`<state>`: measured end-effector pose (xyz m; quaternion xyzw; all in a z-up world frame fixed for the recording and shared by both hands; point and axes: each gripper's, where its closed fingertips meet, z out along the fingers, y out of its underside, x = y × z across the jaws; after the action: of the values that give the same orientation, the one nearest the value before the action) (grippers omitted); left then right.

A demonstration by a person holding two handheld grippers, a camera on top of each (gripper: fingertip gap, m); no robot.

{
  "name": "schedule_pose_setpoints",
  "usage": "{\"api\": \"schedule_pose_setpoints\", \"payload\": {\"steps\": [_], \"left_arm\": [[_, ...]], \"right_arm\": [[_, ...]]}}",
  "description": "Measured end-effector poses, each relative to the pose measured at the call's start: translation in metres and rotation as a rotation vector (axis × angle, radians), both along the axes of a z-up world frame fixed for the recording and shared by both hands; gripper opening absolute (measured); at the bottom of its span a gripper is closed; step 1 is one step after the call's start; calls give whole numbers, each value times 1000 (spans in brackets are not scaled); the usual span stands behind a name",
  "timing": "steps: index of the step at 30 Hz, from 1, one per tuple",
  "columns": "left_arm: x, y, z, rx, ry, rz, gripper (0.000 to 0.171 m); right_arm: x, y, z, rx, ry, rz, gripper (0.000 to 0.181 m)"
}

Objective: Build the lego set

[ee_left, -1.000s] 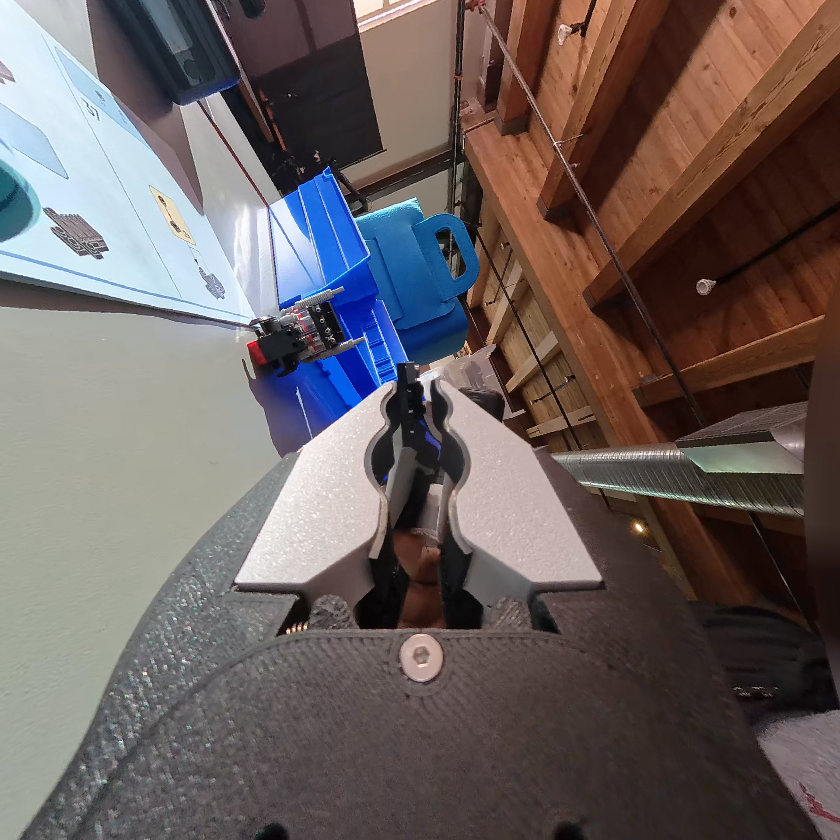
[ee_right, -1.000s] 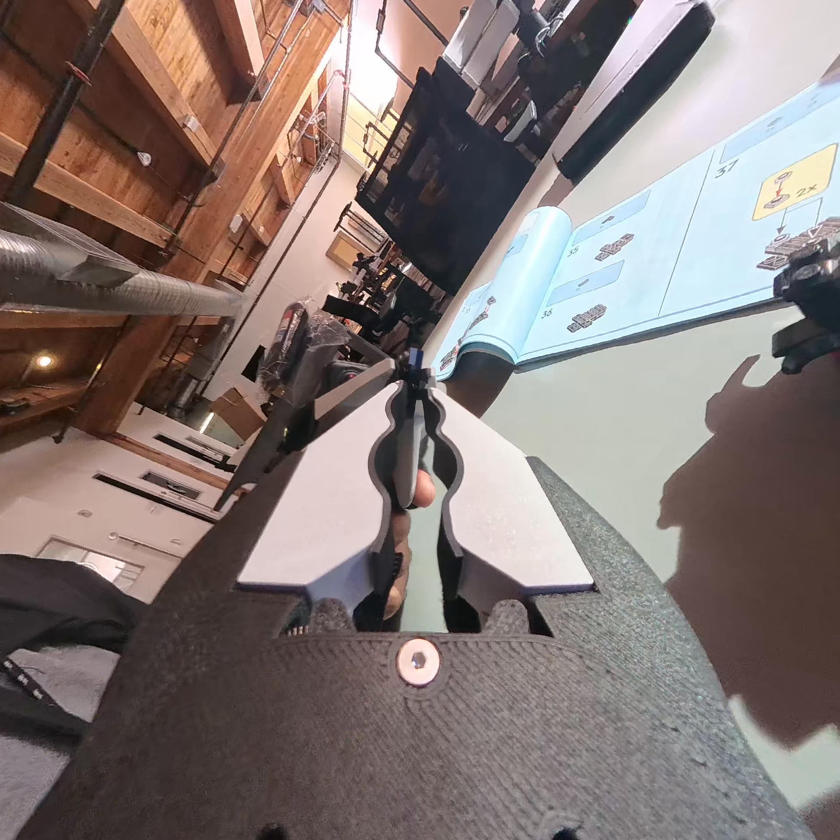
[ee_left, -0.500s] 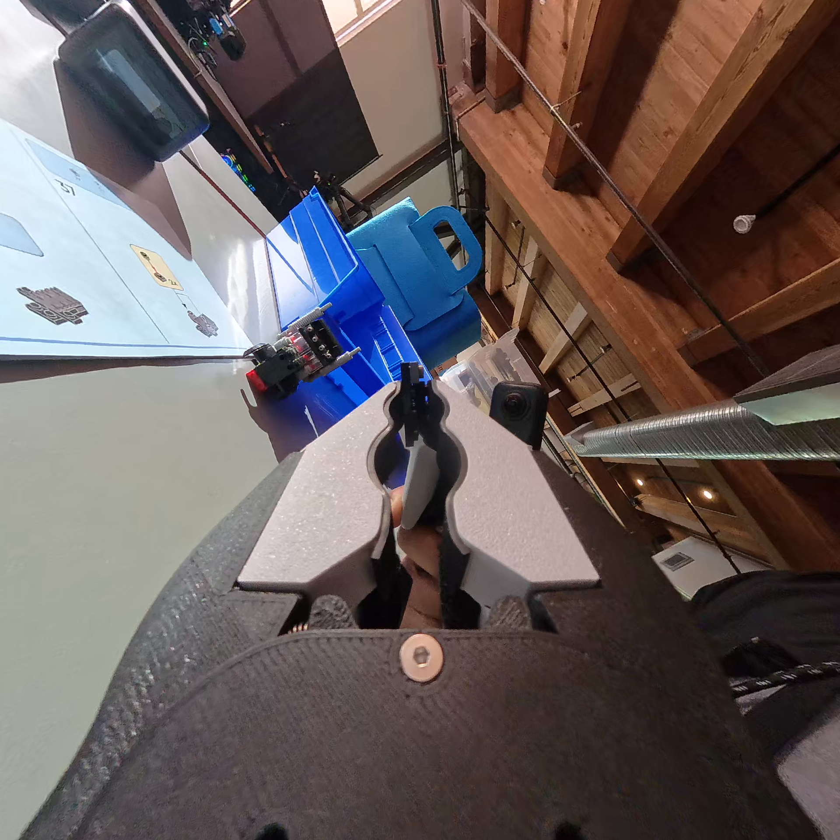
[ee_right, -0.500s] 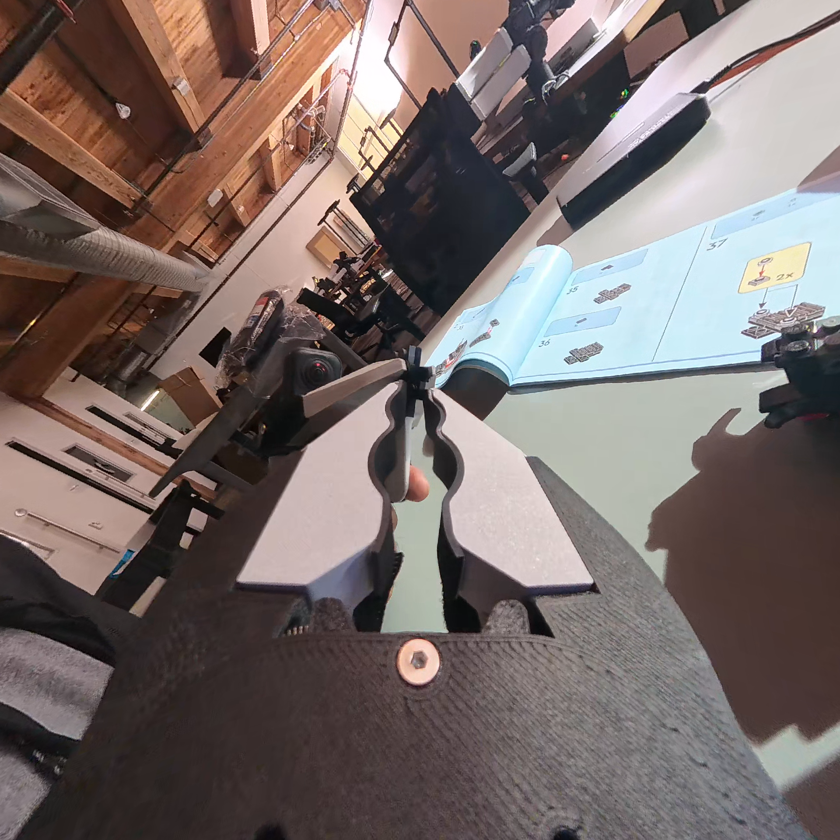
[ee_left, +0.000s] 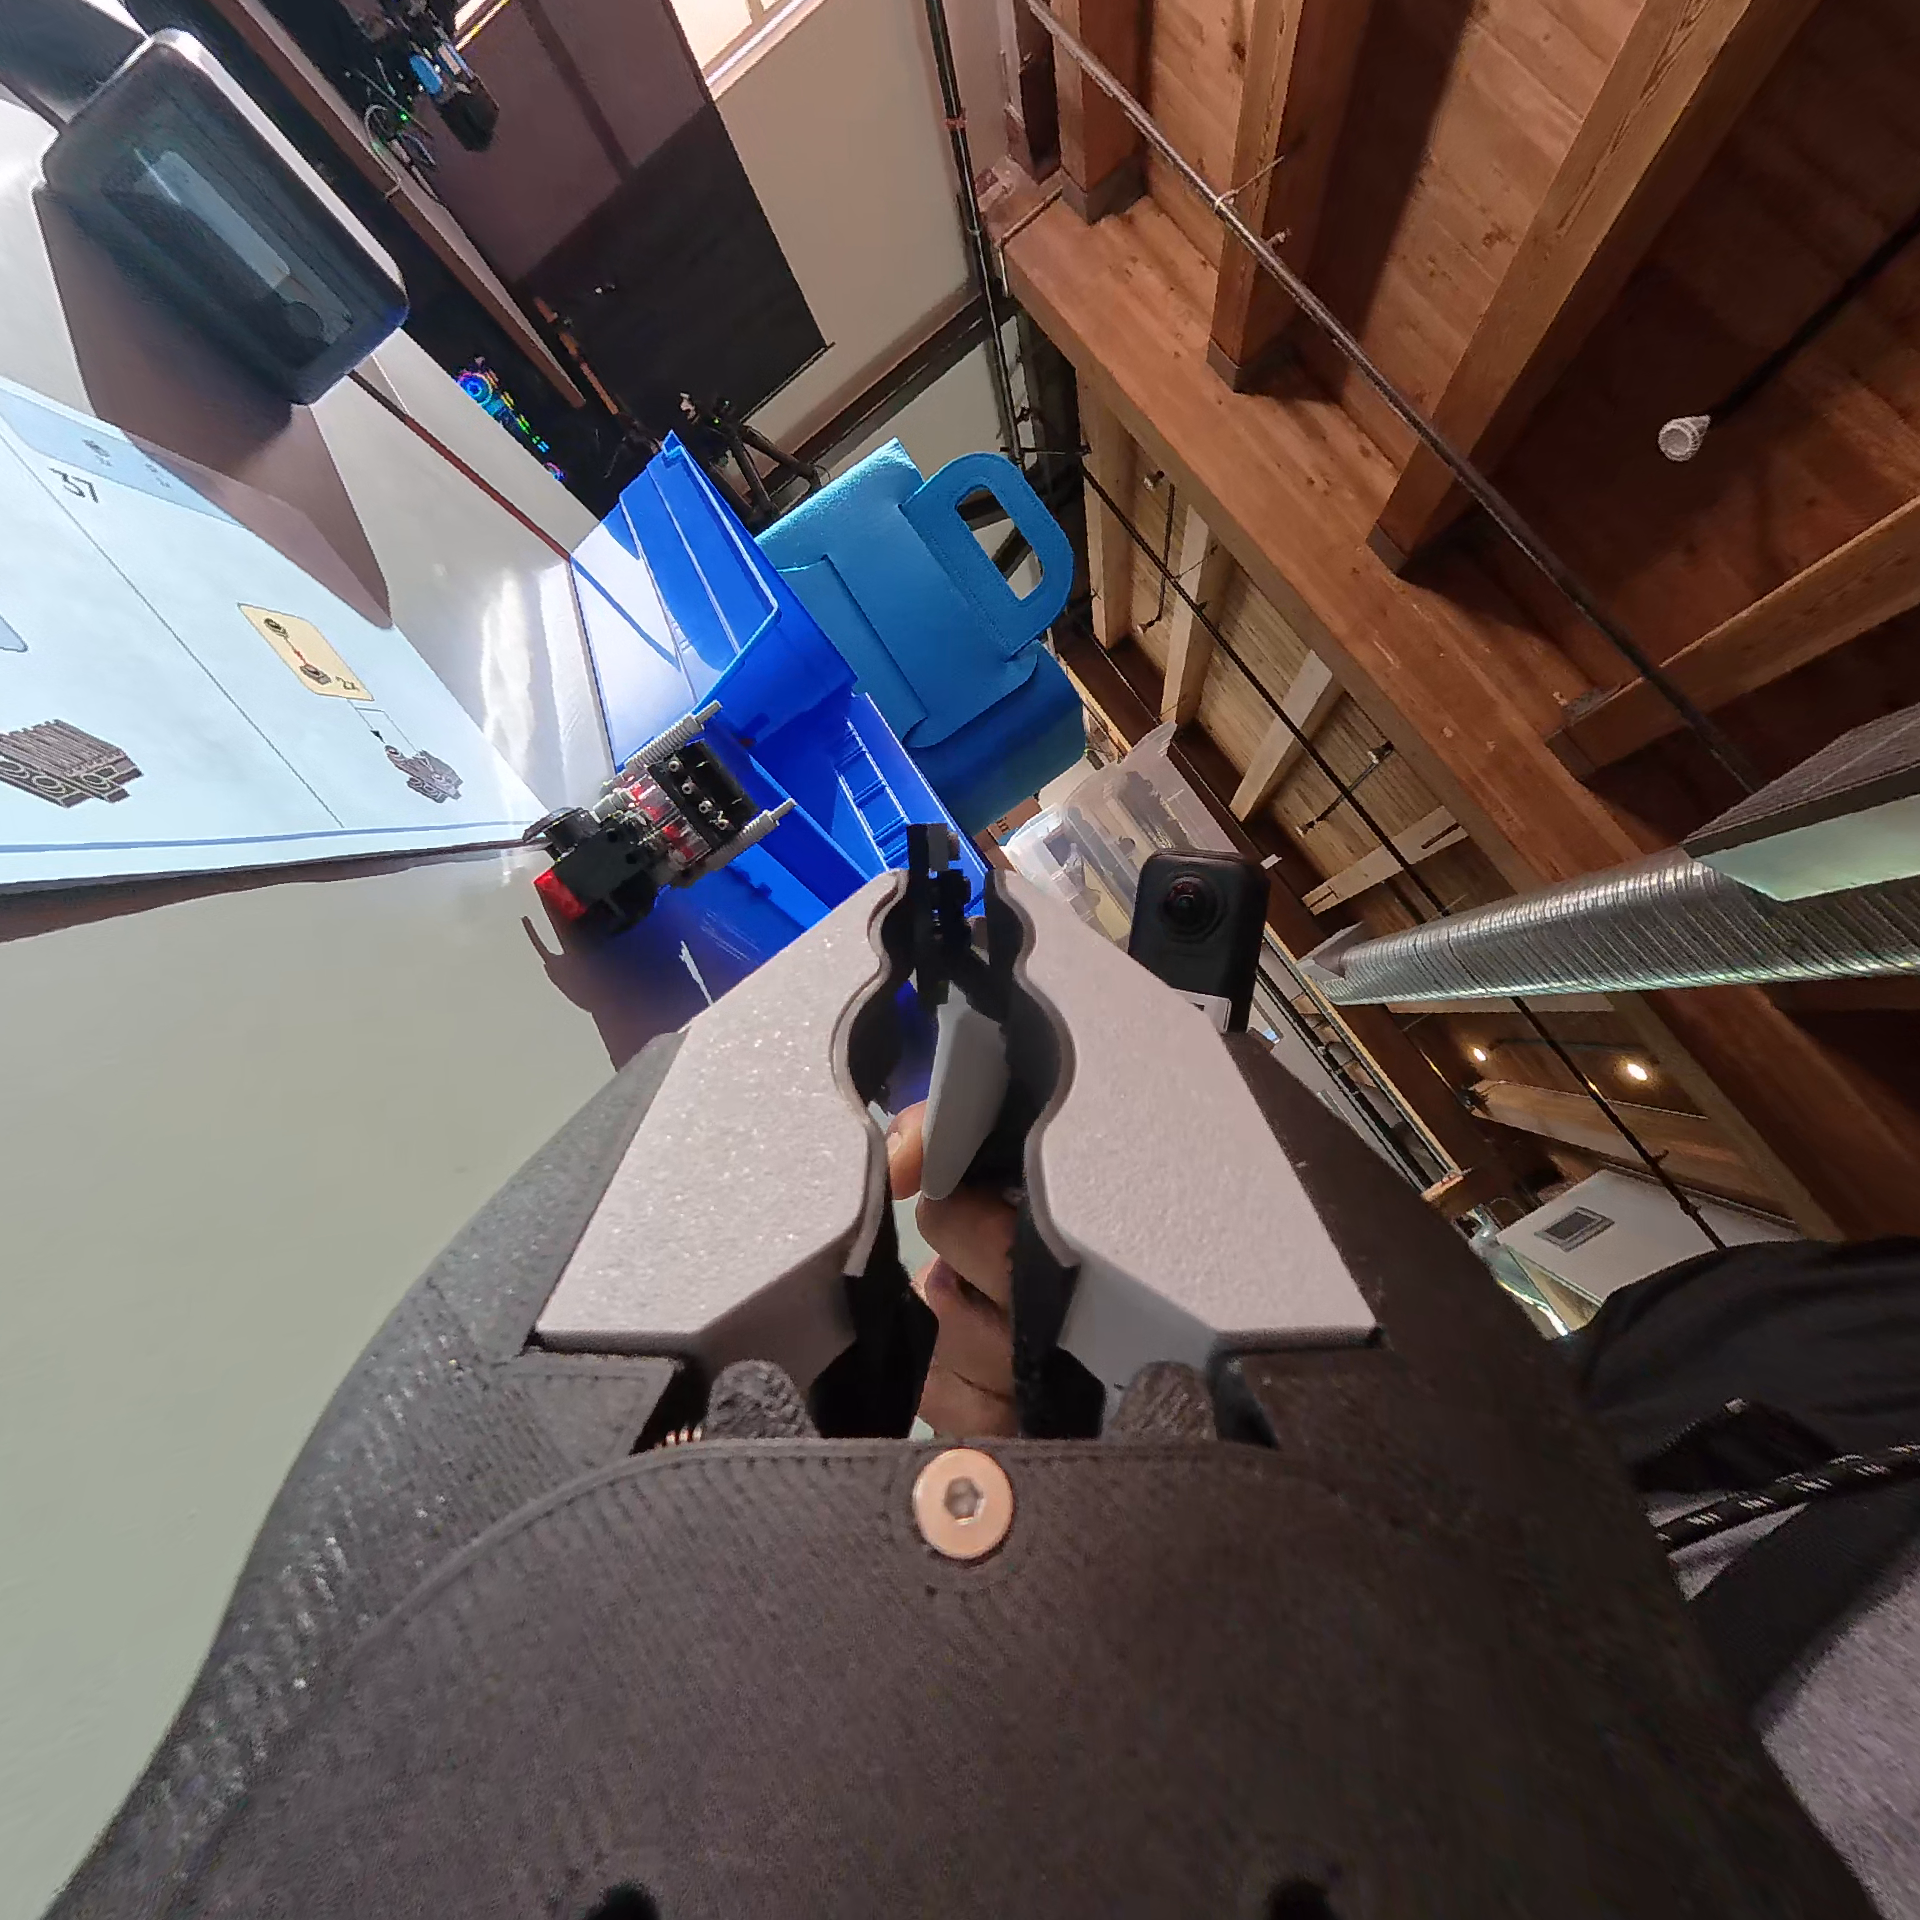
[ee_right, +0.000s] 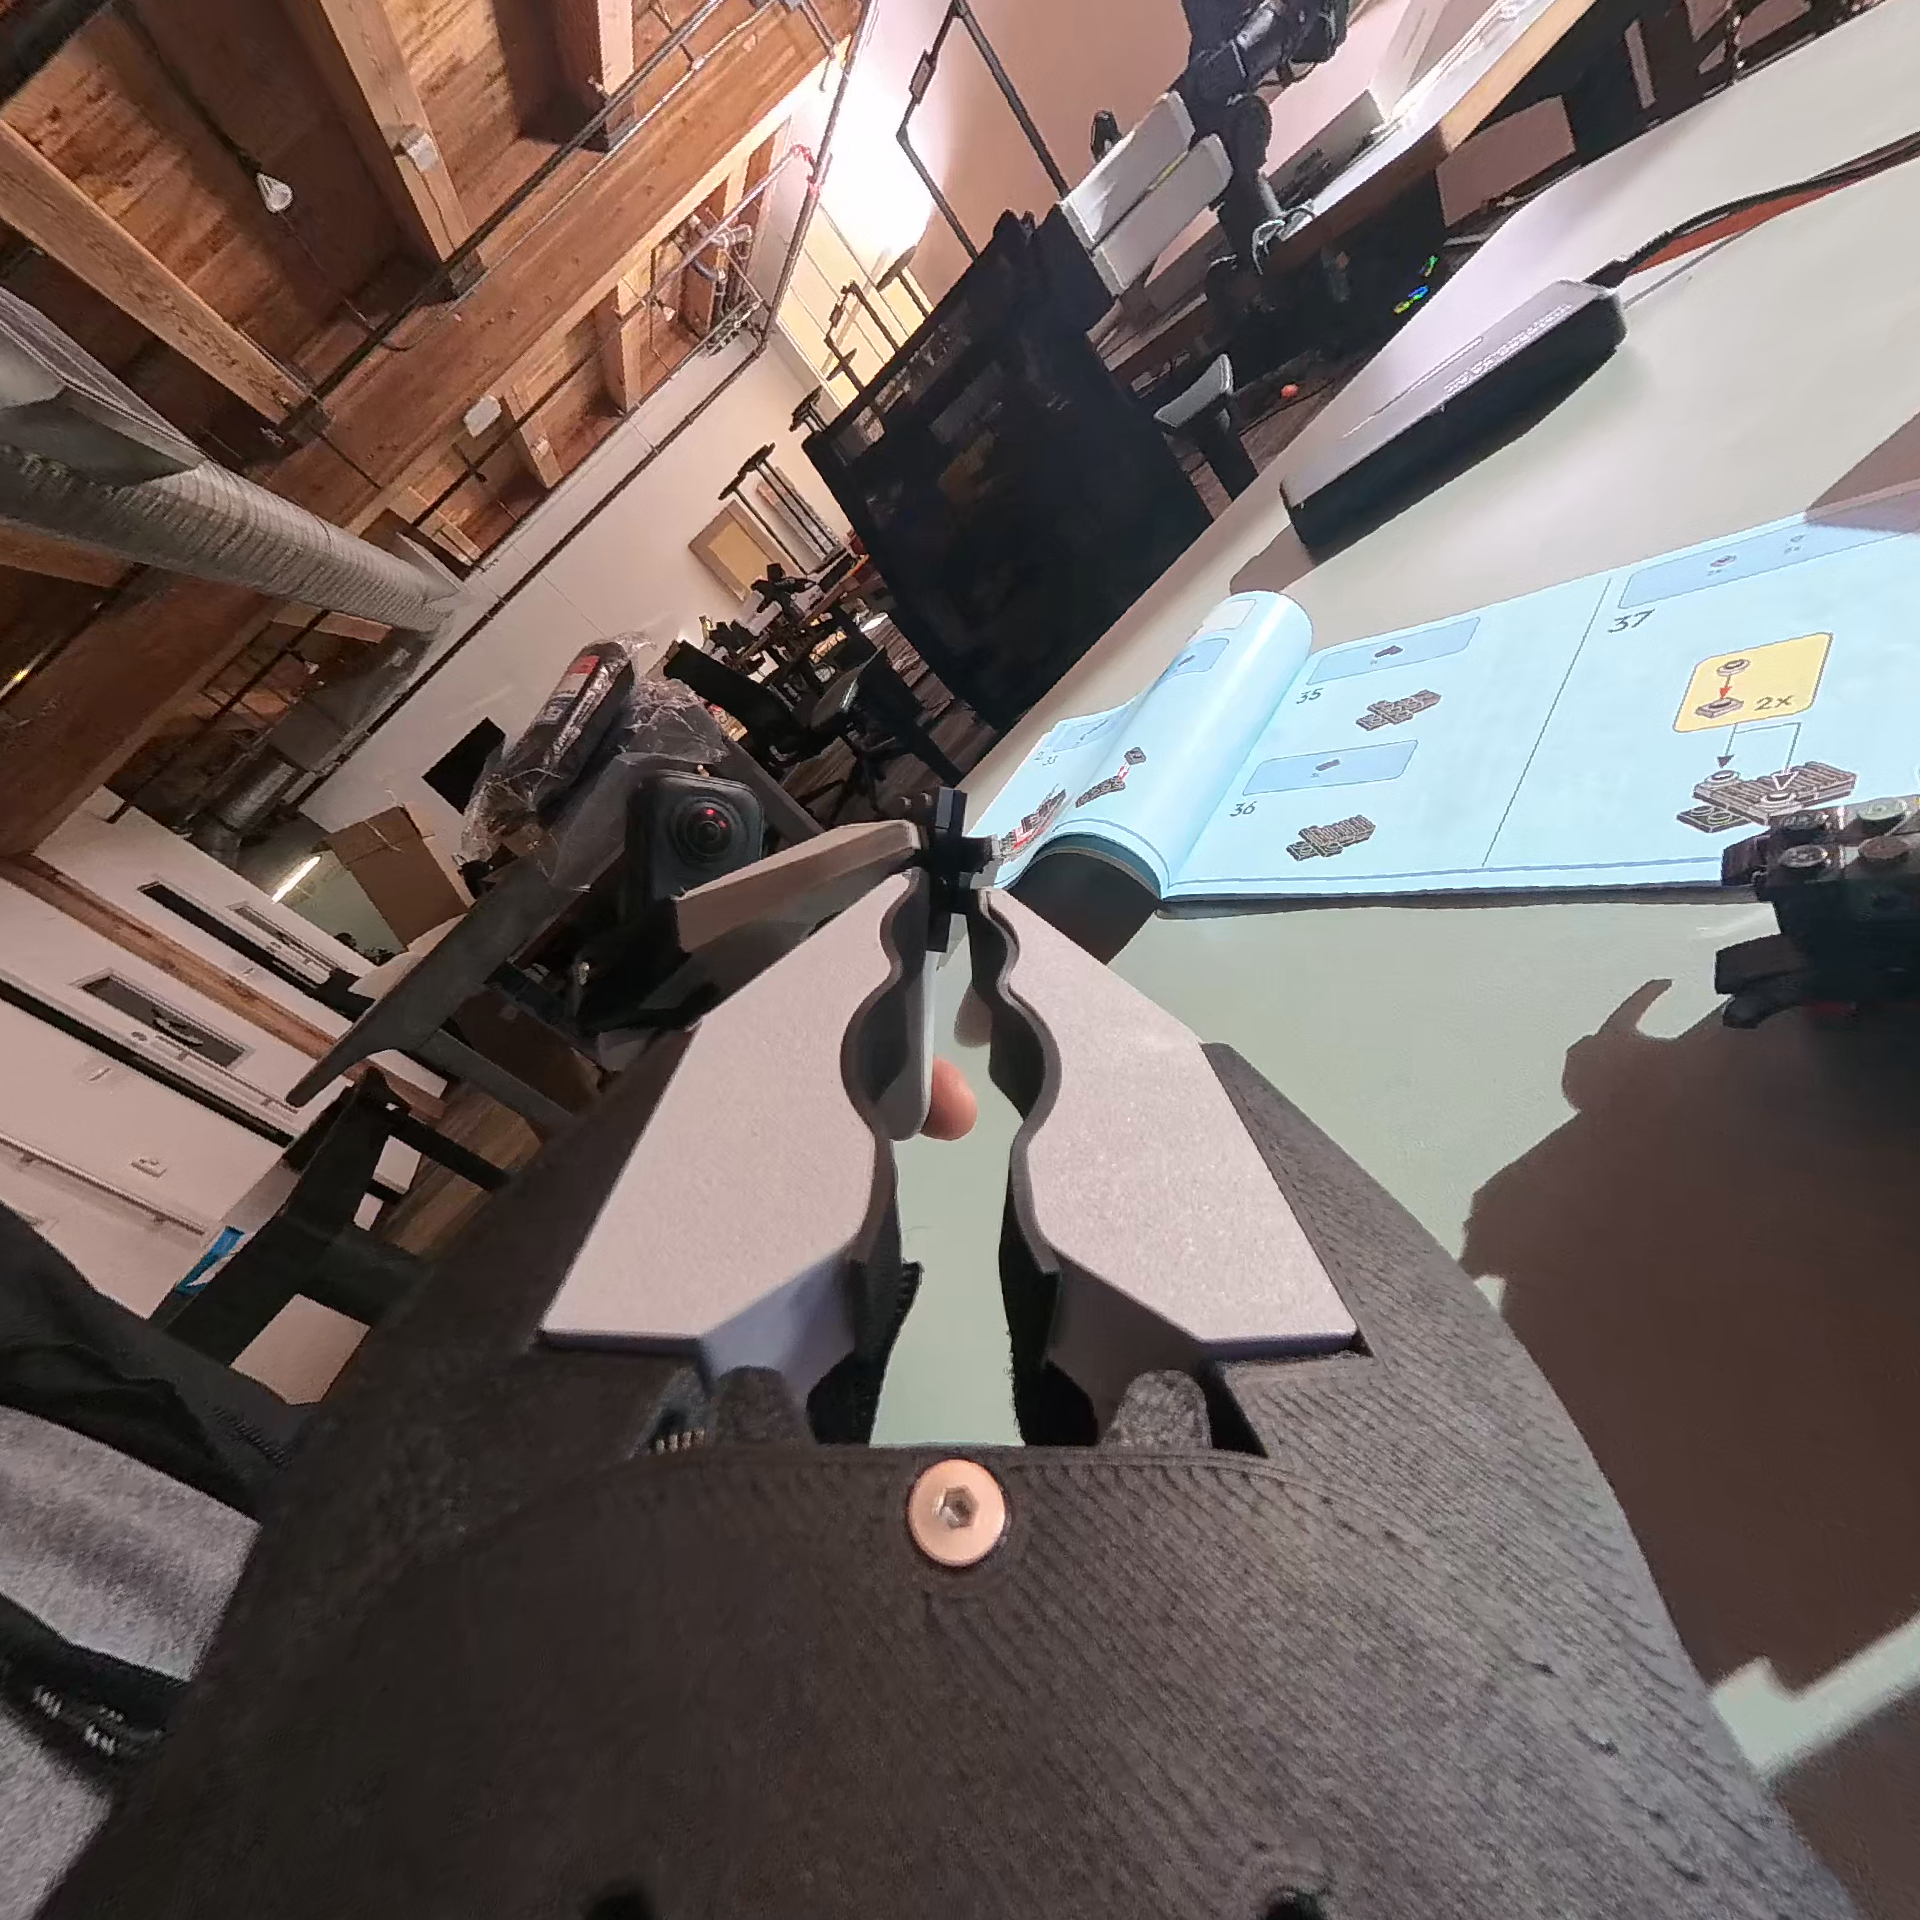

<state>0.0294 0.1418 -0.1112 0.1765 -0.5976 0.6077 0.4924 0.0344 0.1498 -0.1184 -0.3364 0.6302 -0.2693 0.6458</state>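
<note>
Fingers (ee_left: 1101,1081) of both grippers pinched on small black pieces (ee_left: 935,894); we raised, tilted them together since second ago, mating next.

left gripper (ee_left: 951,883): matt grey grainy plastic, rough black printed body
desk (ee_left: 260,1091): smooth, pale, slight sheen
bin (ee_left: 727,665): glossy blue plastic
booklet (ee_right: 1507,727): smooth paper
beams (ee_left: 1455,312): raw wood

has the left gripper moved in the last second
Yes. In the left wrist view the left gripper, shut on a small black lego piece, has swung away from the instruction booklet; the other gripper's camera now shows.
</note>
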Motion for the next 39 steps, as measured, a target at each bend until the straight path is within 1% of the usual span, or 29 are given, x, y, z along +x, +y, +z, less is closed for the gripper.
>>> {"api": "schedule_pose_setpoints", "payload": {"steps": [11,14,24,30,31,34,35,38,39], "left_arm": [[-2,0,1,-3,-58,23,12],[-1,0,1,-5,-58,26,9],[-4,4,8,-58,-85,17,9],[-6,6,13,-90,-53,-7,9],[-7,7,14,-104,-34,-18,9],[-8,9,18,-130,28,-49,9],[-8,9,19,-138,43,-52,9],[-11,11,24,-172,84,-81,9],[-12,12,25,-181,101,-92,9]], "right_arm": [[-1,1,1,-68,17,-18,8],[-2,1,2,-86,16,-19,8],[-3,4,9,-87,-26,-8,8],[-4,7,14,-71,-59,7,8],[-5,8,15,-64,-71,18,10],[-4,16,15,-35,-75,65,26],[-4,17,16,-25,-81,73,28],[-4,20,17,21,-95,96,26],[-4,21,18,41,-103,112,23]]}}
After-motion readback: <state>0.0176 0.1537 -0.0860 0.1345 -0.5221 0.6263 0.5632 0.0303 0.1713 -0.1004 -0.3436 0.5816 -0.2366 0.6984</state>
